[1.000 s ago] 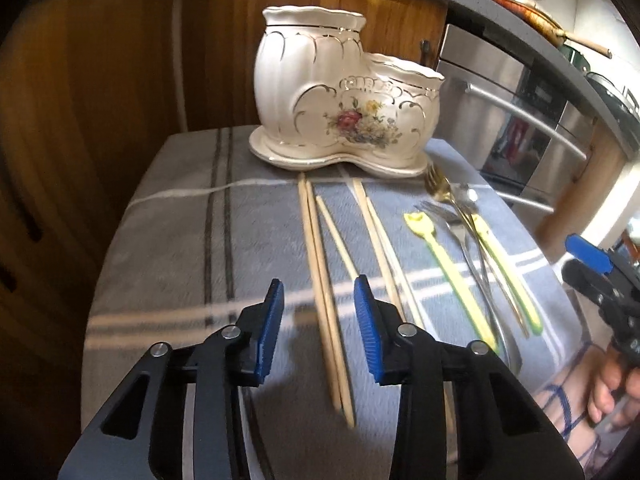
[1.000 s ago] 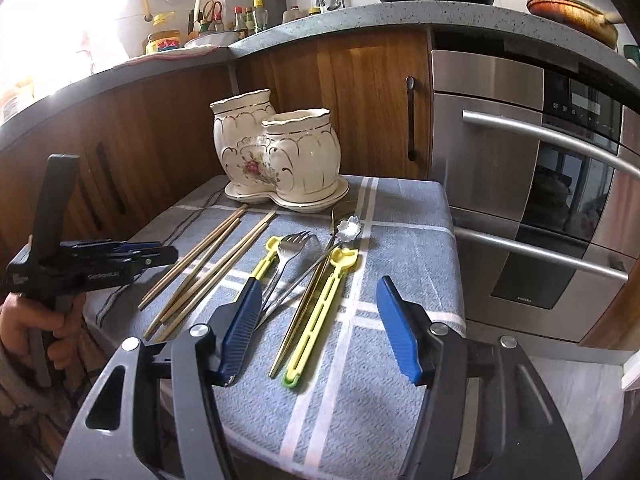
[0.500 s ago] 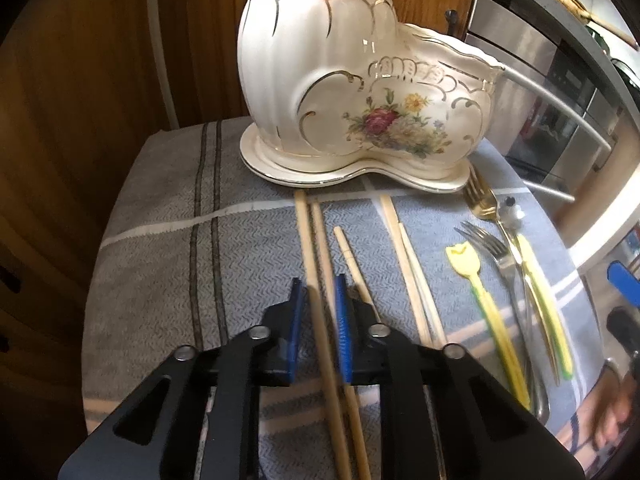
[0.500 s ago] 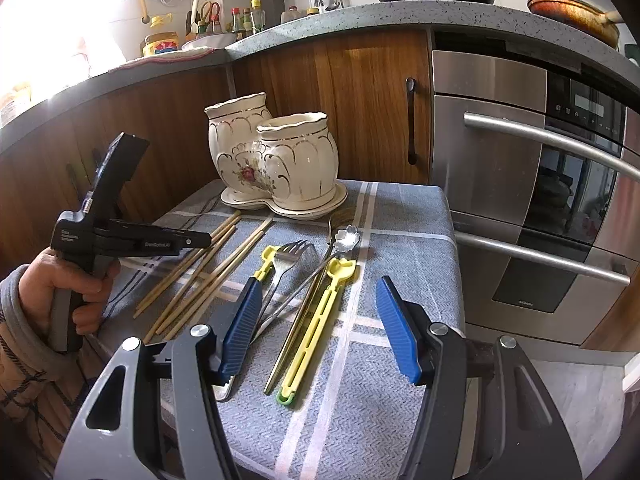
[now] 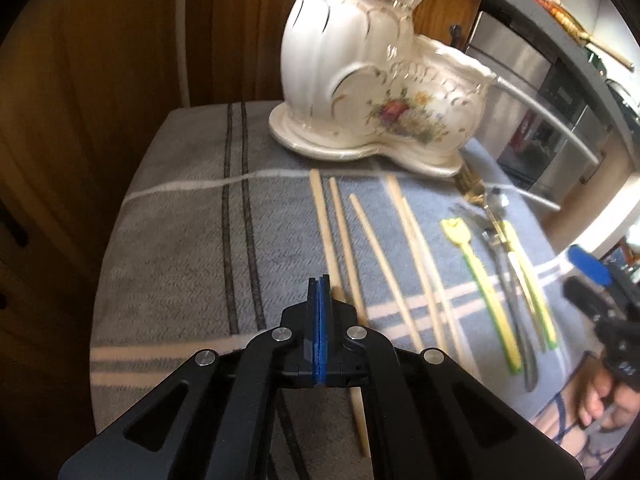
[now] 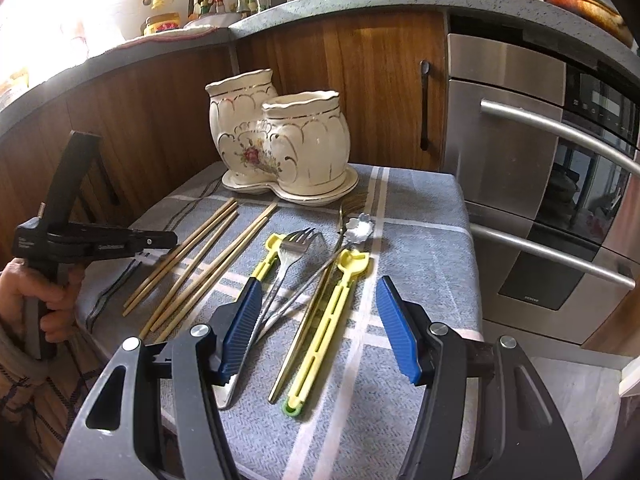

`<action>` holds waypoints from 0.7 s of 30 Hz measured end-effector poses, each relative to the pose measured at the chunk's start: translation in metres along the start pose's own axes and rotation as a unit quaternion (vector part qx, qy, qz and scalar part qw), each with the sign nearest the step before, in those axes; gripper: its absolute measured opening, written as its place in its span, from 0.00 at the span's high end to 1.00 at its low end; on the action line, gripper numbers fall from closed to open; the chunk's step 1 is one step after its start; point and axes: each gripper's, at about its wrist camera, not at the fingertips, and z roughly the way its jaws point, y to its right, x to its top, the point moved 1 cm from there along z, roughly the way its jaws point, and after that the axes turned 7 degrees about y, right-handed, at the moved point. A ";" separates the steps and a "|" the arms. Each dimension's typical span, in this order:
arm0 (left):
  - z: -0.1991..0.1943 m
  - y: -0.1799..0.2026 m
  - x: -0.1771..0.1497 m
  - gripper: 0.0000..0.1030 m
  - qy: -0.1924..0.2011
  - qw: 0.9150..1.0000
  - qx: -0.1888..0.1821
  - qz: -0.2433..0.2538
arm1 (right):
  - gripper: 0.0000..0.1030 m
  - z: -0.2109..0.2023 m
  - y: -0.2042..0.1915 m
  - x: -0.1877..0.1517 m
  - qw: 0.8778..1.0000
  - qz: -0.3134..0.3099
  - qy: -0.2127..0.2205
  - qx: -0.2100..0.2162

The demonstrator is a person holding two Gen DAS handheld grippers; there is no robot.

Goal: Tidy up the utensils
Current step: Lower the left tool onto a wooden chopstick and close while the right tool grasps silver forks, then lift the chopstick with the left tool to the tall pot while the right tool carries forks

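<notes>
A white floral two-pot ceramic holder (image 5: 376, 92) (image 6: 280, 148) stands at the back of a grey striped cloth (image 5: 180, 220). Several wooden chopsticks (image 5: 376, 252) (image 6: 208, 260) lie in front of it. Yellow-handled utensils (image 5: 484, 288) (image 6: 320, 328), a steel fork (image 6: 292, 256) and a gold fork lie to their right. My left gripper (image 5: 320, 284) is shut on the leftmost chopstick (image 5: 324, 216), low over the cloth. It shows from the side in the right wrist view (image 6: 160, 240). My right gripper (image 6: 316, 320) is open and empty above the yellow-handled utensils.
Wooden cabinet doors (image 6: 380, 92) stand behind the cloth-covered surface. A steel oven (image 6: 552, 184) with bar handles is at the right. A grey counter (image 6: 320, 4) above carries bottles and pans. The cloth's left part (image 5: 168, 248) bears no utensils.
My left gripper came forward and down over the chopsticks and its jaws closed fully on the leftmost one. My right gripper has stayed open in place.
</notes>
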 end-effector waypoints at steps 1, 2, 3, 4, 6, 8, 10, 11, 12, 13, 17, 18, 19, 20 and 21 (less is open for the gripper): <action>-0.001 0.002 0.002 0.97 0.003 1.000 -0.001 0.002 | 0.42 0.002 -0.002 0.002 1.000 -0.001 -0.002 0.002; -0.001 0.004 0.005 0.91 0.005 1.000 -0.002 0.005 | 0.42 0.005 -0.003 0.003 1.000 -0.002 -0.003 0.003; 0.000 0.004 0.008 0.88 0.006 1.000 -0.001 0.008 | 0.42 0.008 -0.005 0.005 1.000 -0.004 -0.007 0.003; 0.003 0.007 0.012 0.84 0.006 1.000 0.004 0.015 | 0.42 0.011 -0.006 0.006 1.000 -0.004 -0.010 0.005; 0.010 0.010 0.016 0.84 0.002 1.000 0.008 0.022 | 0.51 0.019 -0.010 0.010 1.000 -0.012 -0.021 0.008; 0.020 0.010 0.019 0.83 -0.009 1.000 0.014 0.026 | 0.58 0.029 -0.012 0.012 0.999 -0.013 -0.037 0.012; 0.026 0.009 0.019 0.84 -0.015 0.999 0.020 0.027 | 0.62 0.041 -0.012 0.015 0.998 -0.005 -0.055 0.025; 0.028 0.008 0.019 0.84 -0.014 0.999 0.019 0.026 | 0.62 0.045 -0.013 0.015 0.998 -0.003 -0.062 0.030; 0.028 0.008 0.018 0.84 -0.013 0.999 0.020 0.029 | 0.62 0.050 -0.014 0.016 0.997 -0.001 -0.071 0.034; 0.028 0.009 0.018 0.85 -0.012 0.999 0.019 0.030 | 0.62 0.055 -0.014 0.017 0.996 0.002 -0.077 0.036; 0.024 0.004 0.014 0.94 -0.010 0.999 0.019 0.033 | 0.62 0.070 -0.016 0.019 0.996 0.007 -0.080 0.046; 0.023 0.001 0.014 0.94 -0.010 0.999 0.016 0.029 | 0.62 0.075 -0.016 0.020 0.995 0.006 -0.086 0.043; 0.023 0.001 0.012 0.94 -0.010 0.999 0.016 0.027 | 0.62 0.080 -0.017 0.019 0.995 0.006 -0.093 0.039; 0.022 -0.001 0.012 0.94 -0.010 1.000 0.014 0.025 | 0.68 0.085 -0.016 0.019 0.995 0.010 -0.097 0.037; 0.021 -0.002 0.011 0.94 -0.011 1.000 0.012 0.022 | 0.71 0.089 -0.014 0.020 0.994 0.019 -0.100 0.038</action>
